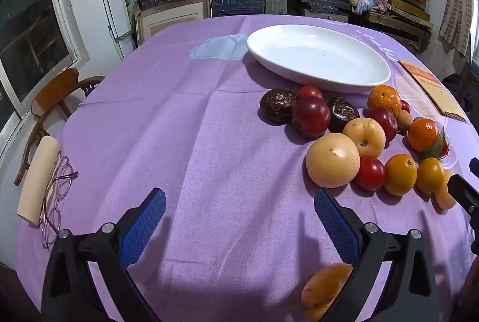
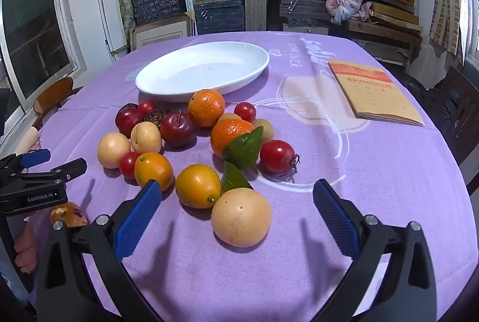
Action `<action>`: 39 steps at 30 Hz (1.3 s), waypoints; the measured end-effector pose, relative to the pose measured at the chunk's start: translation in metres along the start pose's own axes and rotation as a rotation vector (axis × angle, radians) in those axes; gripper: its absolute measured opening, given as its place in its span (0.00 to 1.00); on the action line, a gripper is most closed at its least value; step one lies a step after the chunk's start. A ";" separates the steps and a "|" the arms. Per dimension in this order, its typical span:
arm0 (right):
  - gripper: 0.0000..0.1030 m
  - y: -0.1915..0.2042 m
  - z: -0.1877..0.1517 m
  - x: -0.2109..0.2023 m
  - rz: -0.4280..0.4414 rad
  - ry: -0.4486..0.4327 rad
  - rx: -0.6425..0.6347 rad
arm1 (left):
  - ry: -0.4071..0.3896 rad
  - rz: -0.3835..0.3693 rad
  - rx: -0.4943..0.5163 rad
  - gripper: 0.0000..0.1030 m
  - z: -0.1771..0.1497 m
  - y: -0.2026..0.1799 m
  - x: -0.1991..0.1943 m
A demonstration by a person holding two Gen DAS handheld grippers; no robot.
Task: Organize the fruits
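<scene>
**Fruit cluster on table, both tongs spread and empty**

The left tongs (image 1: pixel 239 202) stand wide apart above bare purple cloth, nothing between the pads. The right tongs (image 2: pixel 236 196) are likewise spread, gripping nothing; a pale round fruit (image 2: pixel 241 217) lies between and just ahead of the blue pads (image 2: pixel 137 220), not touched by them. The remaining fruits (image 2: pixel 206 107) lie clustered on the table (image 2: pixel 374 172), just in front of the white oval dish (image 2: pixel 167 88). One orange fruit (image 1: pixel 324 286) lies apart near the left tongs. A tan booklet (image 2: pixel 374 91) lies right of the dish.
</scene>
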State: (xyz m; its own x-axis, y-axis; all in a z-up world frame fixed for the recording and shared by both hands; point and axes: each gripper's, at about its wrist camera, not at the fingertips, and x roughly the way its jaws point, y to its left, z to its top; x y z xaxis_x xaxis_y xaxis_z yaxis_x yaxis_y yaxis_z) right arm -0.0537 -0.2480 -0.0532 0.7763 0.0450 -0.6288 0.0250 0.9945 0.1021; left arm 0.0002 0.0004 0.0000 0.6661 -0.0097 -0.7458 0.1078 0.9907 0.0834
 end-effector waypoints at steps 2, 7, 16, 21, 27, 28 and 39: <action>0.96 0.000 0.000 0.000 0.001 -0.001 0.000 | -0.001 0.004 0.005 0.97 0.000 0.000 0.000; 0.96 0.000 0.000 0.000 0.002 -0.001 0.002 | 0.004 0.008 0.007 0.97 -0.001 -0.001 0.003; 0.96 -0.001 0.000 0.001 0.002 -0.001 0.003 | 0.009 0.006 0.002 0.97 -0.002 0.000 0.008; 0.96 -0.001 0.000 0.002 0.001 0.001 0.003 | 0.009 0.004 0.000 0.97 -0.001 0.002 0.013; 0.96 -0.001 0.000 0.003 0.004 0.002 0.004 | 0.013 -0.004 -0.004 0.97 -0.001 0.003 0.014; 0.96 -0.002 0.000 0.003 0.005 0.002 0.005 | 0.014 -0.005 -0.004 0.97 -0.001 0.003 0.014; 0.96 -0.003 0.001 0.003 0.004 0.001 0.006 | 0.018 -0.005 0.003 0.97 -0.001 0.001 0.015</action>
State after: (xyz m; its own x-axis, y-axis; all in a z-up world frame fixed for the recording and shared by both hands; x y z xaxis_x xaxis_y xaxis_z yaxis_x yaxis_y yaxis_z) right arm -0.0510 -0.2505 -0.0544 0.7755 0.0496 -0.6294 0.0250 0.9937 0.1092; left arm 0.0093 0.0012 -0.0123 0.6519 -0.0124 -0.7582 0.1132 0.9902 0.0812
